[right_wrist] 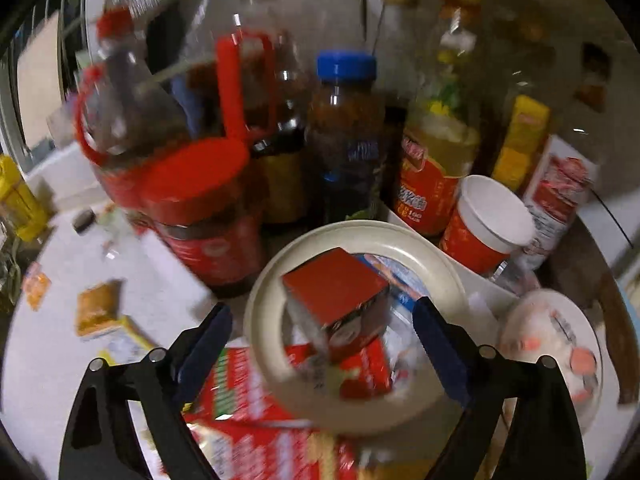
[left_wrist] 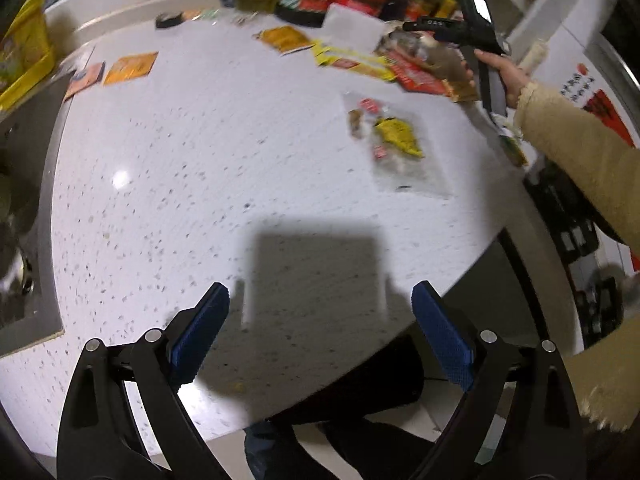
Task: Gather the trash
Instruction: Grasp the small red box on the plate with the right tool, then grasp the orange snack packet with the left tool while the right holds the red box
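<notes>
**Red carton sits dead ahead of right gripper, inside cream bowl**

Red-topped small carton point(right_wrist: 336, 300) rests in the cream bowl point(right_wrist: 260, 280), directly between and just beyond the spread, empty fingers of the right gripper point(right_wrist: 322, 330). Its long axis appears to run diagonally across the bowl, though blur limits certainty. Bottles point(right_wrist: 346, 132) crowd close behind; little room beyond the bowl.

Left gripper point(left_wrist: 320, 314) is likewise spread and empty over bare speckled worktop point(left_wrist: 180, 160). A clear wrapper with yellow scraps point(left_wrist: 396, 144) lies well ahead to its right, near the worktop edge, with open room around it.

Judgement: the right gripper is nearer to trash.
</notes>
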Demonstrator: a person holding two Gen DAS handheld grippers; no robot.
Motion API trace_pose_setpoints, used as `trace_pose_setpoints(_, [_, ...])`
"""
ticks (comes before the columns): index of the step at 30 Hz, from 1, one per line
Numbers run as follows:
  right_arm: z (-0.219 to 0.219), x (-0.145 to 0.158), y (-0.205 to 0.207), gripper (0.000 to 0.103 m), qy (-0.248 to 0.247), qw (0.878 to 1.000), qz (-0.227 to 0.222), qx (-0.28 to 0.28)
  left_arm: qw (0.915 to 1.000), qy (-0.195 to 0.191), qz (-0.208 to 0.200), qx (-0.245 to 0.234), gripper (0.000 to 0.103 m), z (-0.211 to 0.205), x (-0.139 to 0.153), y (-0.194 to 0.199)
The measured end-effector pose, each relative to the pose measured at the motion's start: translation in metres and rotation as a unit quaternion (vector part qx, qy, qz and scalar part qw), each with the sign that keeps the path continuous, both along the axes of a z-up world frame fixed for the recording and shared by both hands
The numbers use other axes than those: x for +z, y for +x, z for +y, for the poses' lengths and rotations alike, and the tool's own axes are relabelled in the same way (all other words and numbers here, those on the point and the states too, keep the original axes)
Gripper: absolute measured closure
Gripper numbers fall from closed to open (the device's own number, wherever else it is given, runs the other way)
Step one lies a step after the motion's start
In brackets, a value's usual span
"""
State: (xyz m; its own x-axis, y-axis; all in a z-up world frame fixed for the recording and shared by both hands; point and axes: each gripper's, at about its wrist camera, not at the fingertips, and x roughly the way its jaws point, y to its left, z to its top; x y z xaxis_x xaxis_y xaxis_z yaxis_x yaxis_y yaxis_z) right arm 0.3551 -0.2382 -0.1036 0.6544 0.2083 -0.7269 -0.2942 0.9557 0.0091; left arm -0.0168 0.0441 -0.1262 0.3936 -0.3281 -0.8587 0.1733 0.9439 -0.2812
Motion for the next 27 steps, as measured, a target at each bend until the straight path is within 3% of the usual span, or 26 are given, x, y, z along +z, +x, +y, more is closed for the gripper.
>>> trace_pose_setpoints(6, [0.006, -0.027, 0.033, 0.034, -0.032, 0.998, 0.034, 0.029, 0.9998, -0.004, 0.016, 0.014, 0.013, 0.0, -0.007, 0.011])
trace_pose_setpoints(7, [0.008, -0.027, 0.032, 0.036, -0.038, 0.998, 0.022, 0.036, 0.9998, -0.005, 0.016, 0.013, 0.013, 0.001, -0.006, 0.013])
trace_pose_setpoints(12, [0.002, -0.021, 0.023, 0.037, -0.016, 0.998, 0.034, 0.041, 0.9998, -0.017, 0.0, 0.008, 0.013, 0.001, 0.005, 0.027])
trace_pose_setpoints(15, [-0.006, -0.006, 0.0, 0.037, 0.001, 0.999, 0.014, 0.031, 0.9994, -0.032, -0.012, 0.006, 0.013, 0.002, 0.014, 0.048])
trace_pose_setpoints(19, [-0.025, 0.015, -0.036, 0.038, 0.067, 0.998, -0.009, -0.005, 0.998, -0.049, -0.041, -0.001, 0.013, -0.005, 0.027, 0.093])
trace_pose_setpoints(22, [-0.03, 0.03, -0.073, 0.038, 0.101, 0.994, -0.022, -0.018, 0.9973, -0.037, -0.062, -0.008, 0.013, -0.014, 0.032, 0.14])
trace_pose_setpoints(27, [-0.029, 0.041, -0.135, 0.037, 0.142, 0.989, -0.027, -0.023, 0.9958, 0.004, -0.049, 0.077, 0.013, -0.015, 0.016, 0.242])
